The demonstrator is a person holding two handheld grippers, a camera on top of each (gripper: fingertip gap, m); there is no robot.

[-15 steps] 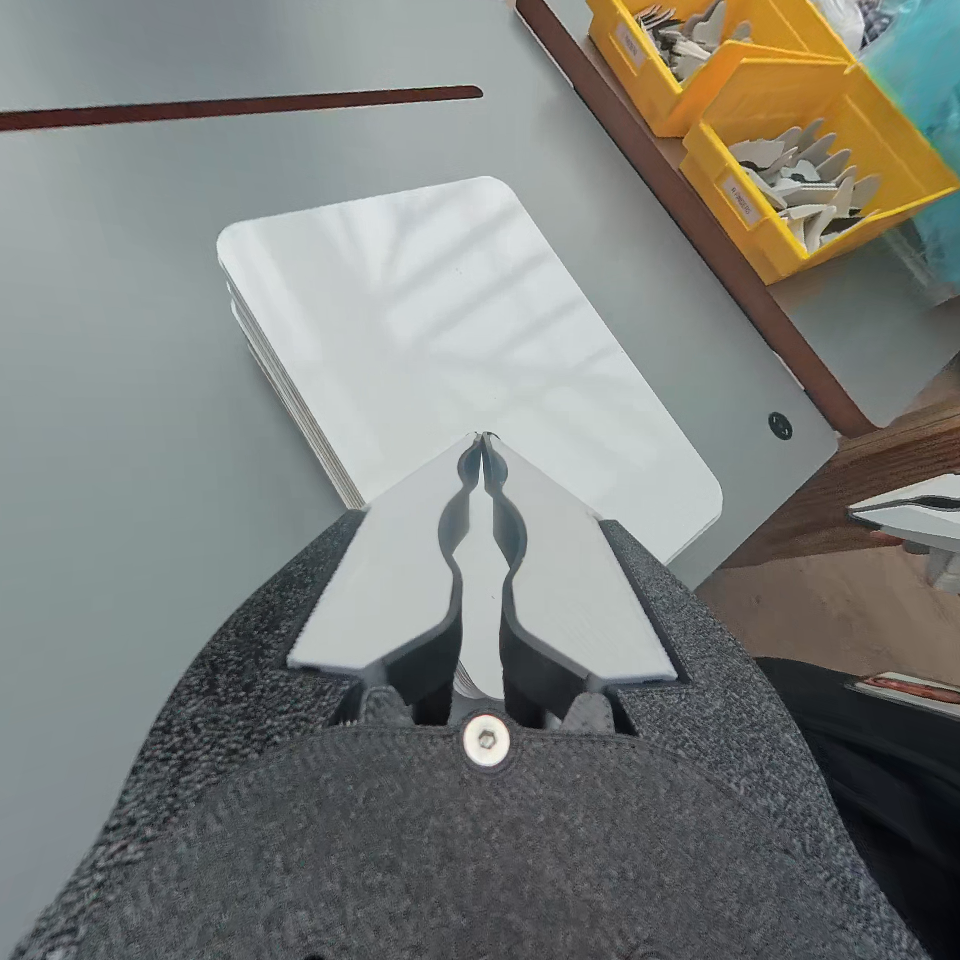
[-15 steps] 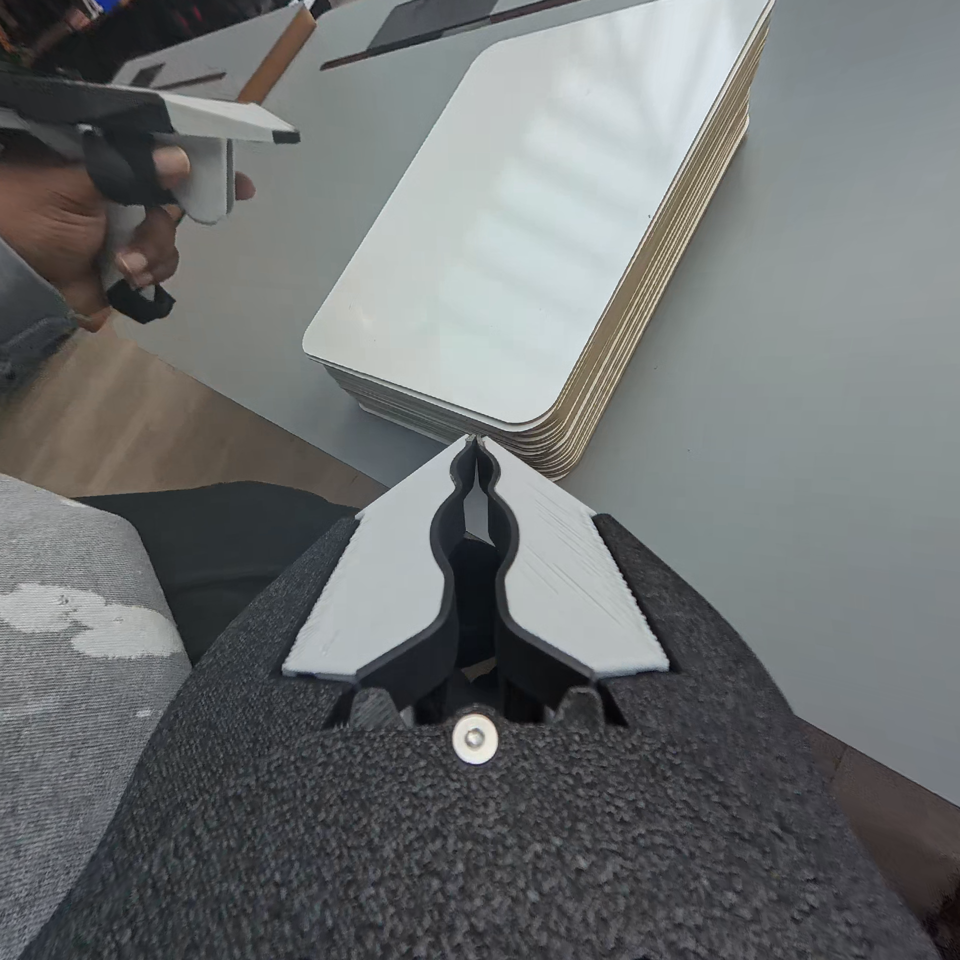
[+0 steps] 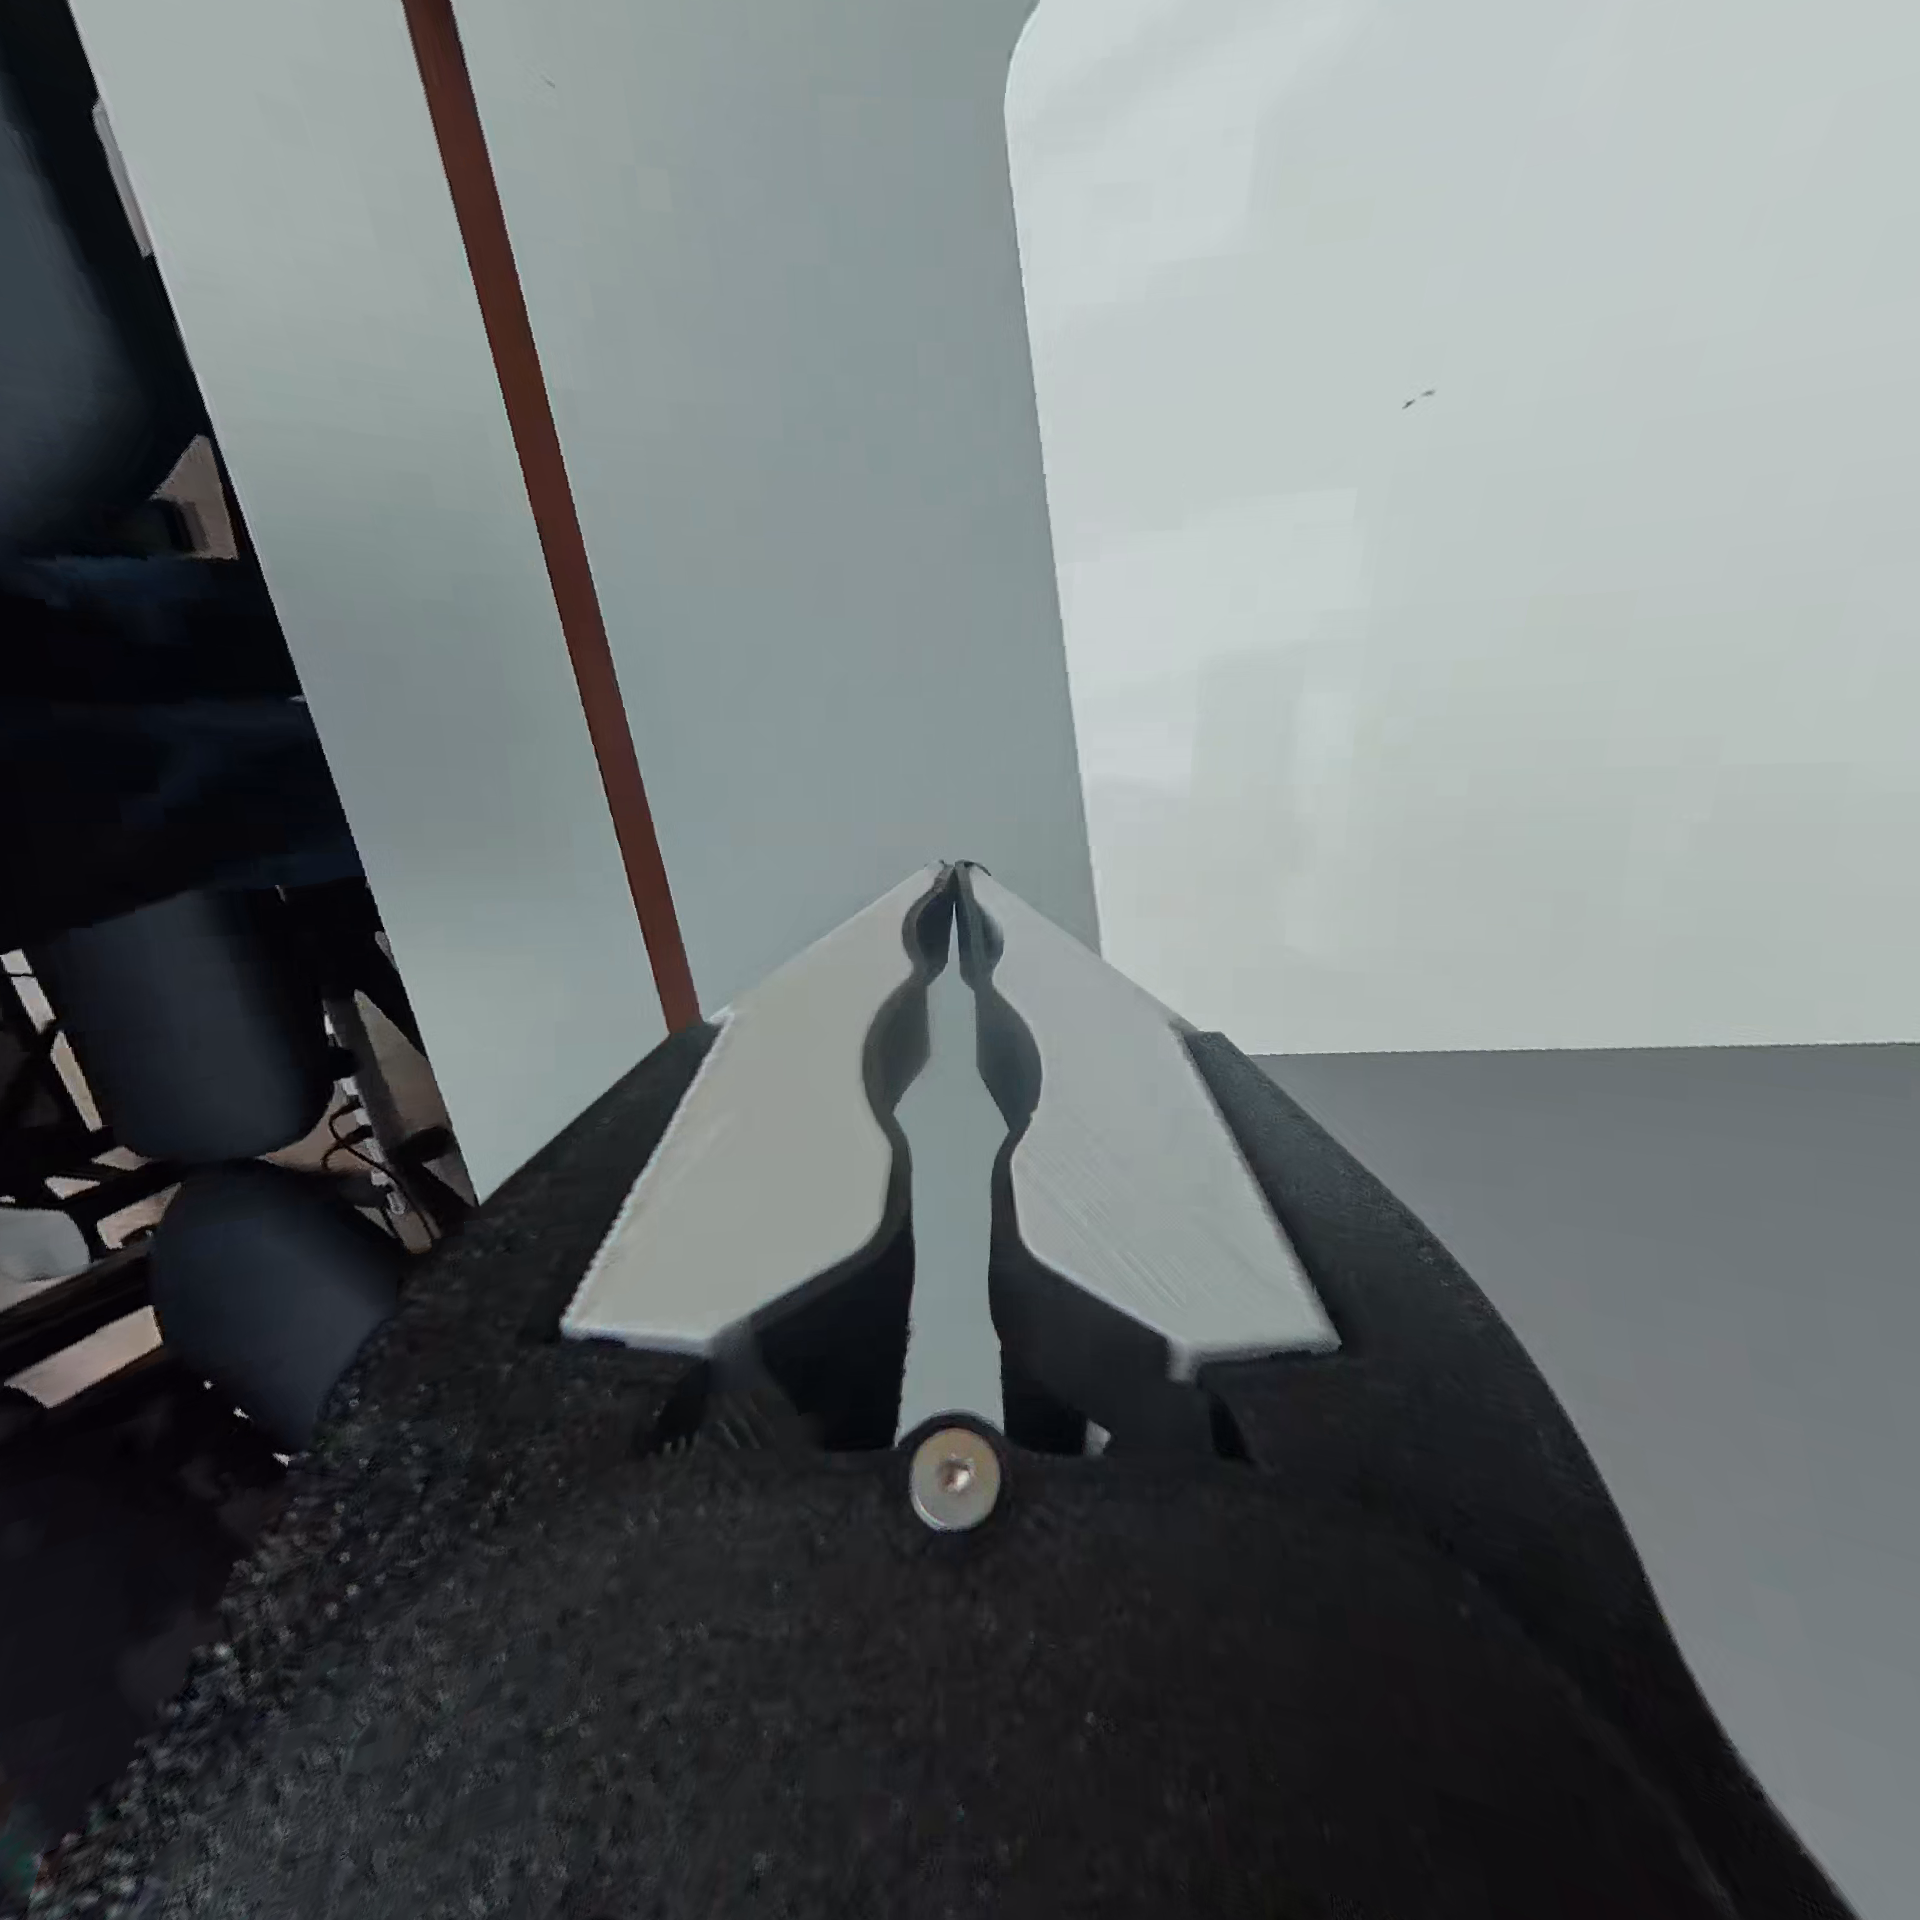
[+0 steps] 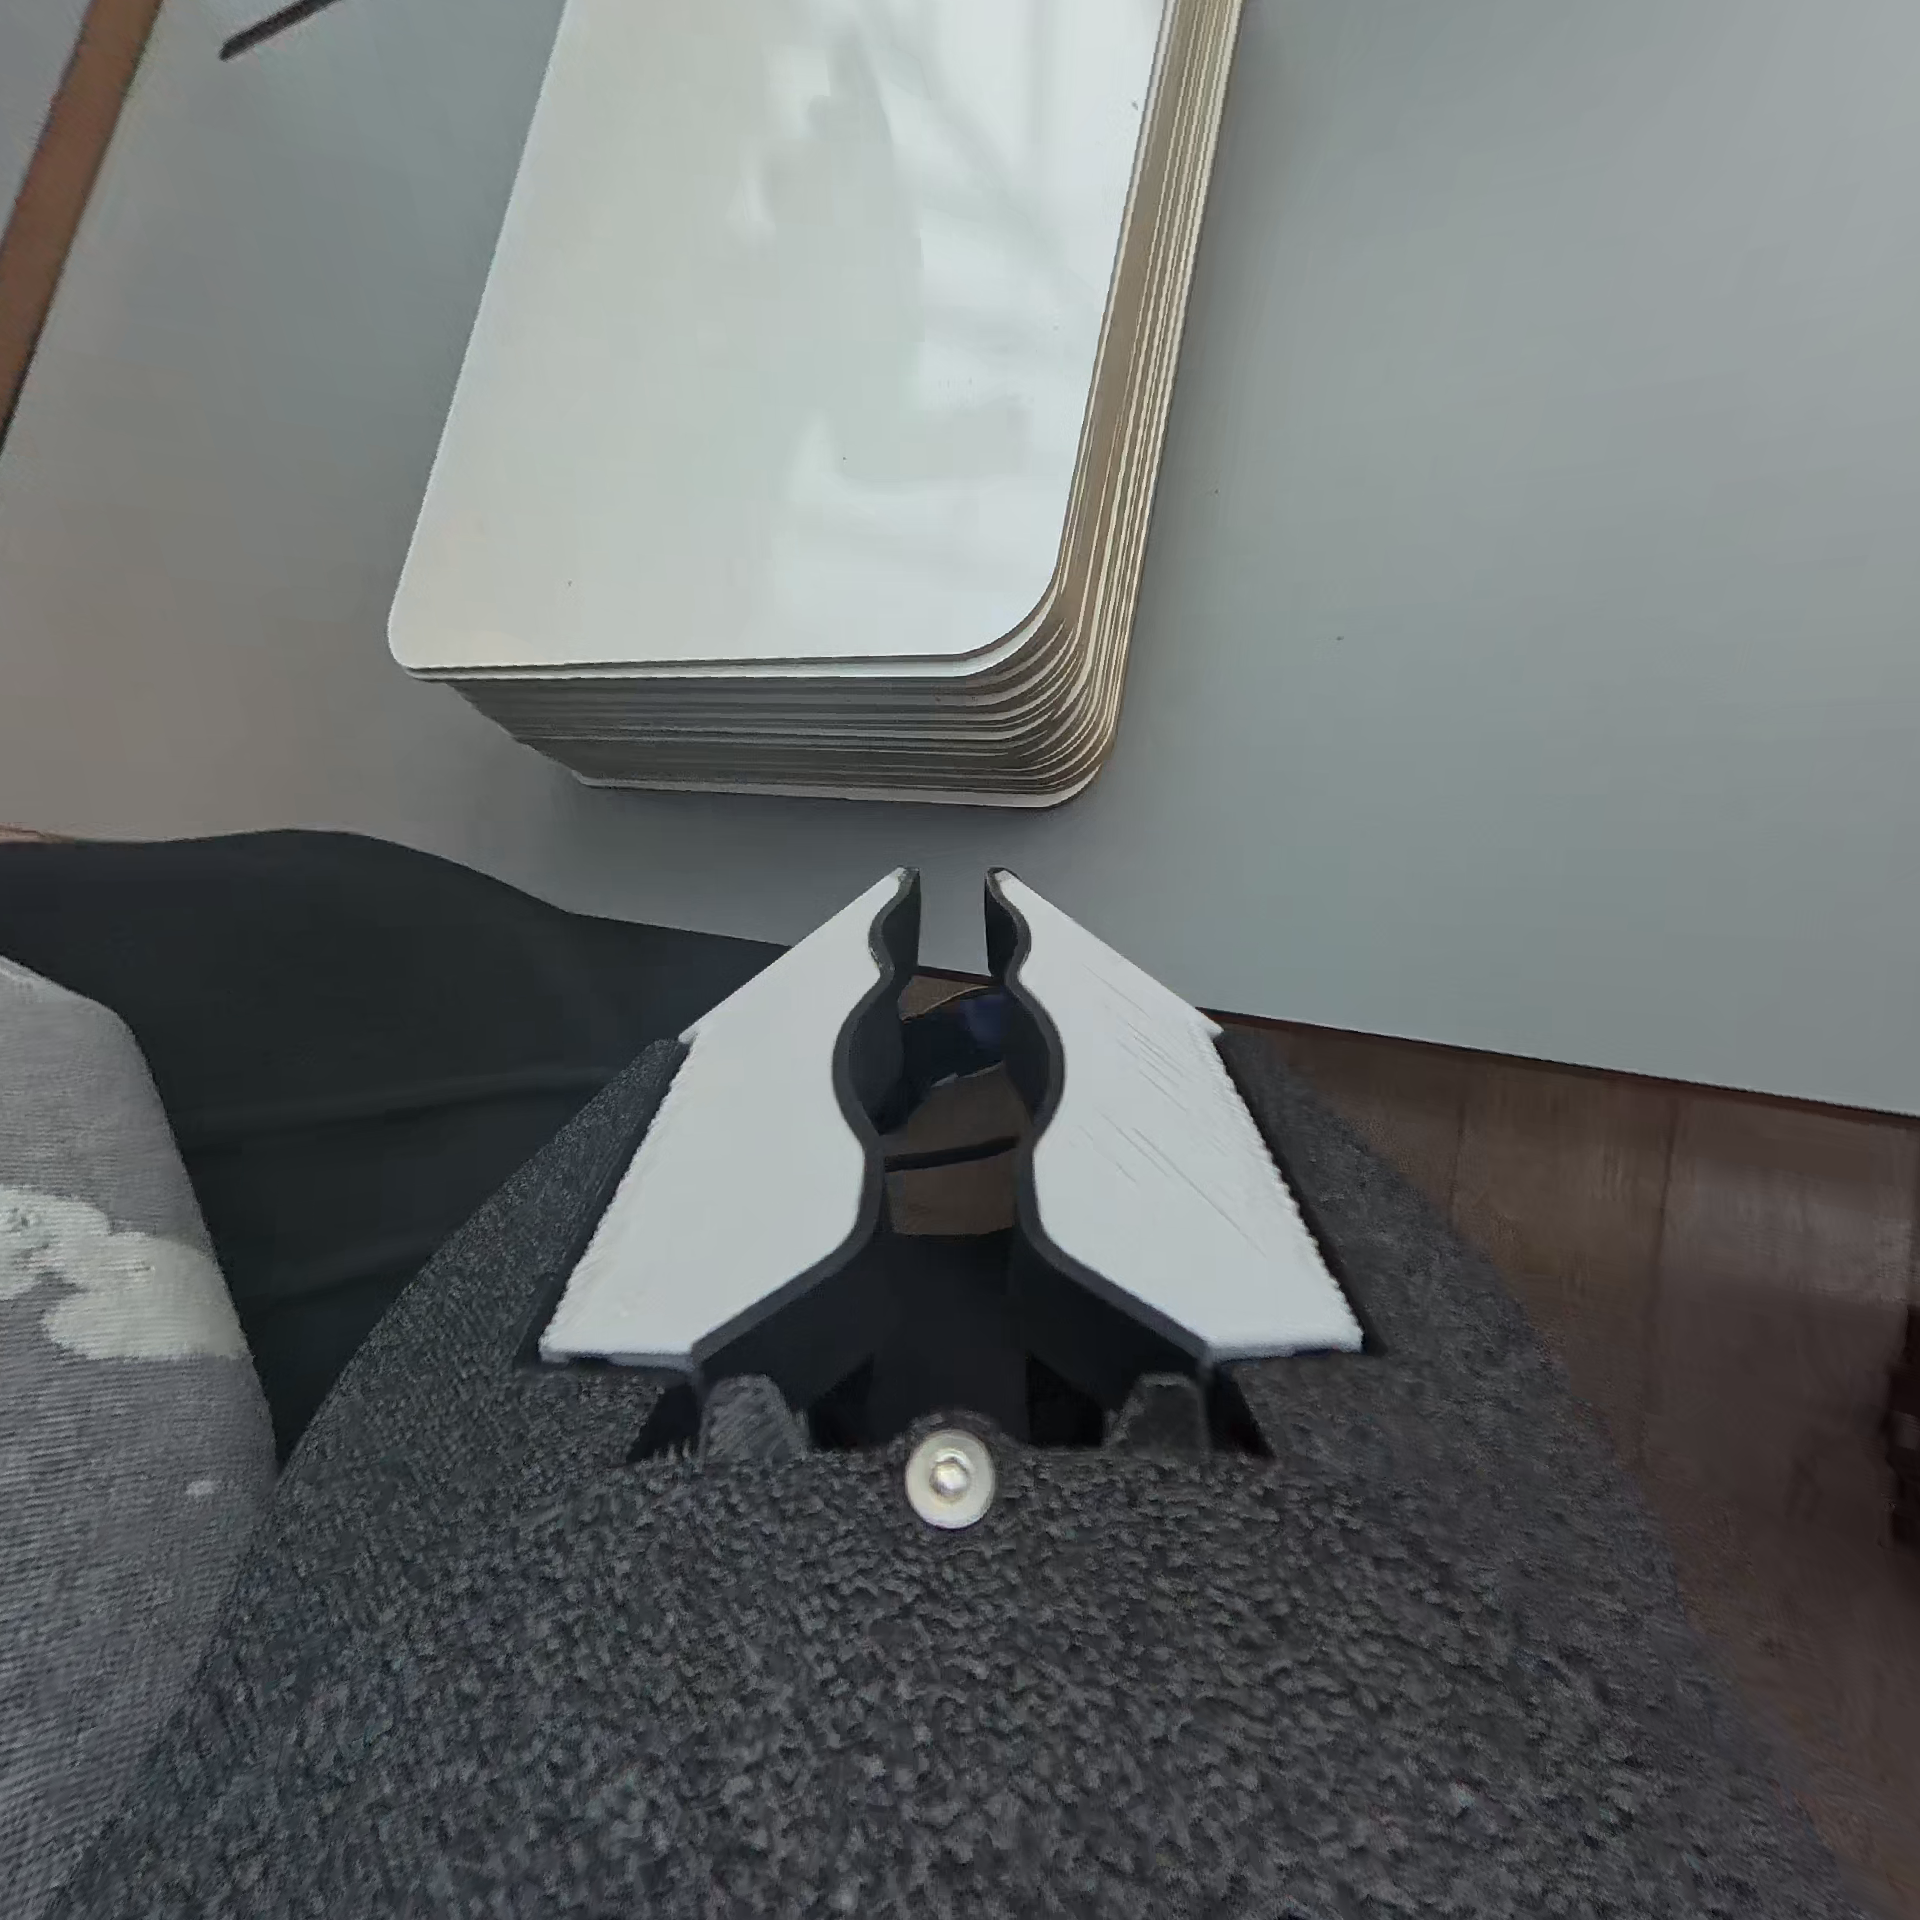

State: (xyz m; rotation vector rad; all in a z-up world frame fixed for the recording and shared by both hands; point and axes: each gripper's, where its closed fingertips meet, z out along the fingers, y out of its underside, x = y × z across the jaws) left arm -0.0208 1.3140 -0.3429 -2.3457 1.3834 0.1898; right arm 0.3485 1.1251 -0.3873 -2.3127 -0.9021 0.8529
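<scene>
Two claws, left claw [image 3: 951,873] closed, right claw [image 4: 952,878] parted, one board stack [image 4: 810,343]

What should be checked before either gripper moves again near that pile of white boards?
1. Right gripper open: ok, a gap shows between its tips.
2. Right gripper empty: ok.
3. Right gripper clear of the pile of white boards: ok, it is short of the near edge.
4. Pile tidy: not ok, the lower boards are staggered.
5. Left gripper open: not ok, tips meet.
6. Left gripper touching the pile: cannot tell.

left wrist: close over white stack [image 3: 1455,623]; right wrist: near stack's end [image 4: 810,364]; shared: stack
</scene>
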